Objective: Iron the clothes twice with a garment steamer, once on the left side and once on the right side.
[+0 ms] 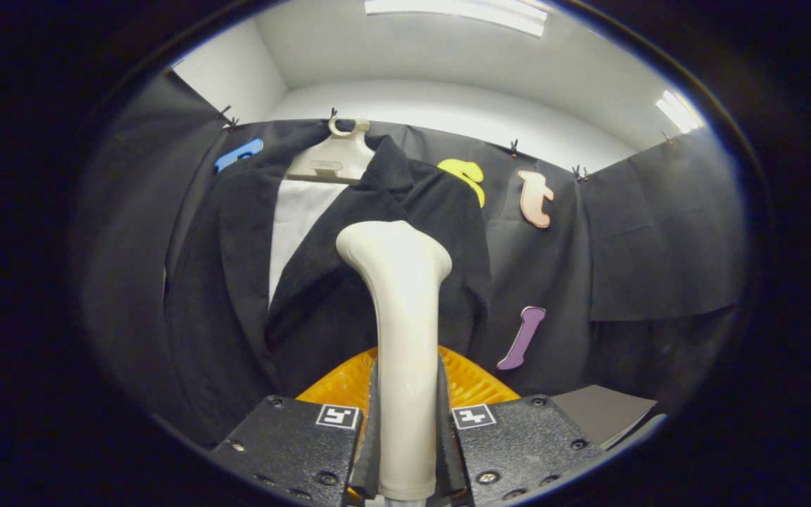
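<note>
The fingers (405, 429) are closed tight on the handle of the cream garment steamer (400, 338), one black pad pressing each side of it, and the steamer stands upright between them with its wider head raised toward the clothes. Just under and behind the handle an orange ribbed object (476, 384) spreads out past the fingers, and a grey sheet (606, 412) lies off to the right of them. Beyond the steamer head a black jacket (236, 282) with a white lining panel (300, 225) hangs on a pale hanger (335, 158) against the booth's cloth wall, the steamer's head in front of the jacket's right lapel.
</note>
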`<control>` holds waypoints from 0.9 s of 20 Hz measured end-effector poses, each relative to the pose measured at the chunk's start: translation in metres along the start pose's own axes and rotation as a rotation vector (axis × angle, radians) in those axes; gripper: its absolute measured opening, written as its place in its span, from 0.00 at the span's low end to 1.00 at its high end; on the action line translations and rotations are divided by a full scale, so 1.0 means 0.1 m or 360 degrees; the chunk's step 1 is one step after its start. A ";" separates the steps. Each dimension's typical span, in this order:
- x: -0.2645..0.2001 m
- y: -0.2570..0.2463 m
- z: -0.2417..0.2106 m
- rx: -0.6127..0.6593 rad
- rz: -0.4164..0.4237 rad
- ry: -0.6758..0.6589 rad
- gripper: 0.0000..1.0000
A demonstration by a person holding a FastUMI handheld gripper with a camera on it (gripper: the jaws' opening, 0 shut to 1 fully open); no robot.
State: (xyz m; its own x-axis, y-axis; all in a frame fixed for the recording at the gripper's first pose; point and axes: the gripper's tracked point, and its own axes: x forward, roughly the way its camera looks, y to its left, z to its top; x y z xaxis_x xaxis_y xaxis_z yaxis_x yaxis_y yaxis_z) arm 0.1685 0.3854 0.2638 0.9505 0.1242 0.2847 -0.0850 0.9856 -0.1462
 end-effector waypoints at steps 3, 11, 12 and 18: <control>-0.10 0.03 -0.26 0.0004 0.0010 0.0070 0.35; -0.39 0.12 -0.77 -0.0018 0.0077 0.0217 0.35; -0.43 0.13 -0.83 -0.0008 0.0087 0.0234 0.35; -0.57 0.17 -1.19 -0.0039 0.0097 0.0331 0.35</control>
State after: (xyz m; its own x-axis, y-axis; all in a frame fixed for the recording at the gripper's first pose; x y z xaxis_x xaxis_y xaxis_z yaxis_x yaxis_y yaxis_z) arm 0.1484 0.3817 0.1326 0.9853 0.1544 0.0736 -0.1391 0.9736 -0.1809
